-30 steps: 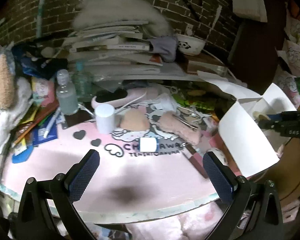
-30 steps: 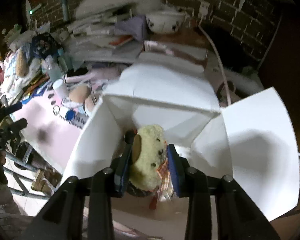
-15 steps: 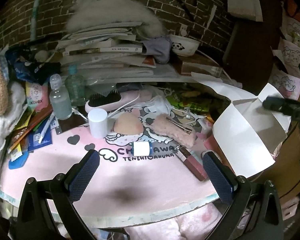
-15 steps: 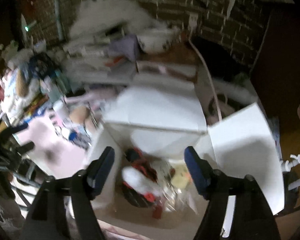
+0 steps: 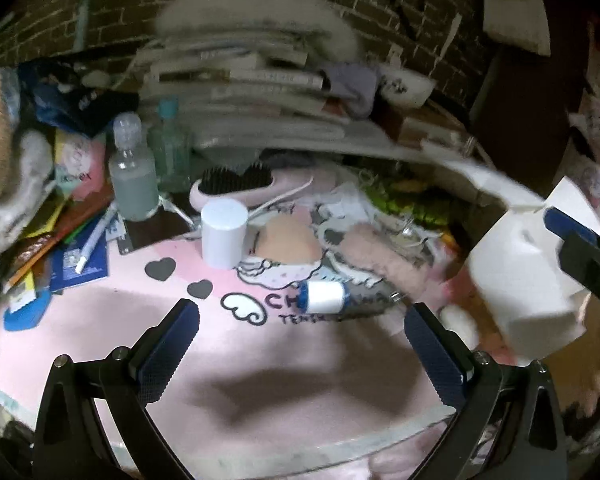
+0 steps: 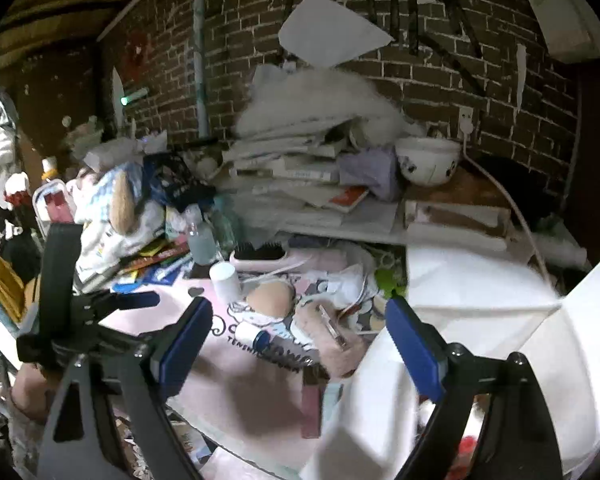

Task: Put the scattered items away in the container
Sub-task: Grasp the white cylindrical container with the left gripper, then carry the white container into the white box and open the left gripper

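Note:
My left gripper [image 5: 300,340] is open and empty above the pink mat [image 5: 112,332], just short of a small blue-and-white tube [image 5: 324,297]. Behind the tube lie a white cylinder [image 5: 223,236], a peach puff [image 5: 288,240] and a pink fuzzy item [image 5: 380,256]. The white box [image 5: 528,272] stands open at the mat's right edge. My right gripper [image 6: 300,340] has its jaws opening with nothing between them. It hangs over the left flap of the box [image 6: 480,320], facing the tube [image 6: 252,336] and the puff [image 6: 270,298].
A pink hairbrush [image 5: 236,186] and a clear bottle [image 5: 132,176] stand behind the mat. Stacked books and papers [image 6: 300,168] with a white bowl [image 6: 426,162] fill the back against a brick wall. Pens and packets [image 5: 60,240] crowd the left side.
The right gripper let go of the yellow plush inside the box, opened wide and swung up and left toward the table. The left gripper moved slightly forward and down over the mat.

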`<state>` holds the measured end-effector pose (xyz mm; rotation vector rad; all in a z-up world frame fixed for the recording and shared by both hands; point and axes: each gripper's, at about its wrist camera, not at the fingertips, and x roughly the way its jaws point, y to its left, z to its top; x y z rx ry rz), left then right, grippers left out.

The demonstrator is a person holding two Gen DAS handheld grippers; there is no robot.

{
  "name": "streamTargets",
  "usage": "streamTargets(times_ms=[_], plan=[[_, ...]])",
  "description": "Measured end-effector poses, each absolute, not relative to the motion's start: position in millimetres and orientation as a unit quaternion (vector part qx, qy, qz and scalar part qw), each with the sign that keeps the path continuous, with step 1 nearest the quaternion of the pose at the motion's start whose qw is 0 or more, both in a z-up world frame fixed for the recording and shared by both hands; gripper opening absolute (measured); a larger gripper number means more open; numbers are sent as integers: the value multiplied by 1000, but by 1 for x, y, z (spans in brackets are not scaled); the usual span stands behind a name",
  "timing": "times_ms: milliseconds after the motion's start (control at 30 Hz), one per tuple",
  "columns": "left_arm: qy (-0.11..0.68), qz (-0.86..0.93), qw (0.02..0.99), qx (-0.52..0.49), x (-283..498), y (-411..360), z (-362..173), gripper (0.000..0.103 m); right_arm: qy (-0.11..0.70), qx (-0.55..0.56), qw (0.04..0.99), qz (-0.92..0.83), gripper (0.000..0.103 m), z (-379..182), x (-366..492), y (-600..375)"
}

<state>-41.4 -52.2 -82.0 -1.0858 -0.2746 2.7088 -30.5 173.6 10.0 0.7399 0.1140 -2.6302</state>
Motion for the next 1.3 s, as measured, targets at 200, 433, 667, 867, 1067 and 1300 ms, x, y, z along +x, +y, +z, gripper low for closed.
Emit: streamTargets(times_ms=[200, 433, 667, 867, 1067, 1300], plan=[[-93, 925, 85, -359, -68, -64, -95, 102, 37, 284, 223, -932, 87, -25, -20, 152], [-82, 929, 54, -358, -105, -75, -100, 92, 100, 260, 218, -935, 87, -42, 3, 128], [-92, 922, 43, -374, -123, -80, -117, 66, 80, 263, 247, -929, 87, -63, 3, 109], [-79, 920, 42, -382, -127, -77, -120, 45, 71, 251, 203, -944, 87, -93, -10, 102], [-77, 919, 38, -385, -129, -78, -120, 37, 57, 265, 184, -945, 87, -107, -27, 107], [-74, 922, 35, -379, -125, -78, -117, 36, 62, 264, 163, -949, 87, -110, -31, 108]])
